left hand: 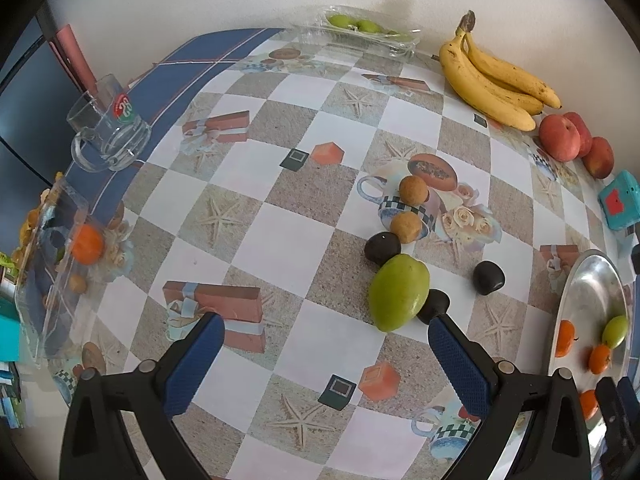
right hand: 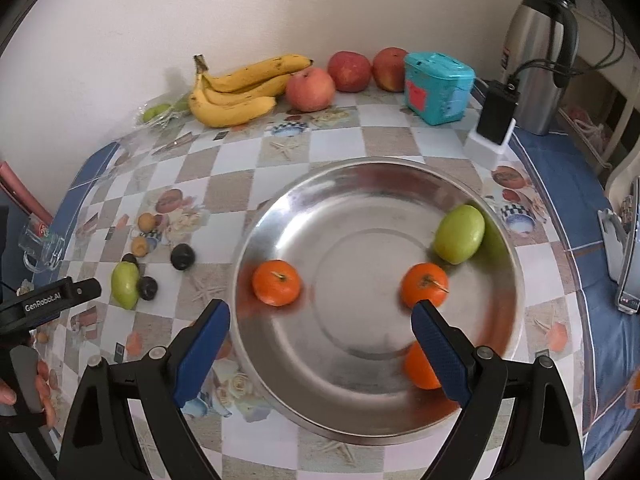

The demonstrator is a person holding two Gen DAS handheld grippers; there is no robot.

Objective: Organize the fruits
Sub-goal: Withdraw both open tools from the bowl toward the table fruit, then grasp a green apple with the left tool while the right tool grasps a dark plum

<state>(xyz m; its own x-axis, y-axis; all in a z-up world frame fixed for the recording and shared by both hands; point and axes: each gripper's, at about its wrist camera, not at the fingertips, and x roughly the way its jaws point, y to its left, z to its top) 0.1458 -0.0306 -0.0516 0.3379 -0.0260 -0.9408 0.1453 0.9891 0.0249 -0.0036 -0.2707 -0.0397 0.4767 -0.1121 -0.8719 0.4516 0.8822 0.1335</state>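
My left gripper (left hand: 326,322) is open above the checked tablecloth, with nothing between its blue pads. A green mango (left hand: 398,292) lies just beyond its right finger, among three dark plums (left hand: 382,246) and two small brown fruits (left hand: 414,190). My right gripper (right hand: 320,308) hangs open over the near part of a steel plate (right hand: 360,168). In the plate lie three oranges (right hand: 276,282) and a green fruit (right hand: 460,234). One orange (right hand: 420,368) is partly hidden behind the right finger. The mango (right hand: 125,284) also shows in the right wrist view, left of the plate.
Bananas (right hand: 240,92) and red apples (right hand: 310,88) line the back wall beside a teal box (right hand: 438,88), a black charger (right hand: 496,112) and a steel flask (right hand: 540,52). A glass mug (left hand: 108,136) and a clear tray with an orange (left hand: 86,244) stand at the left edge.
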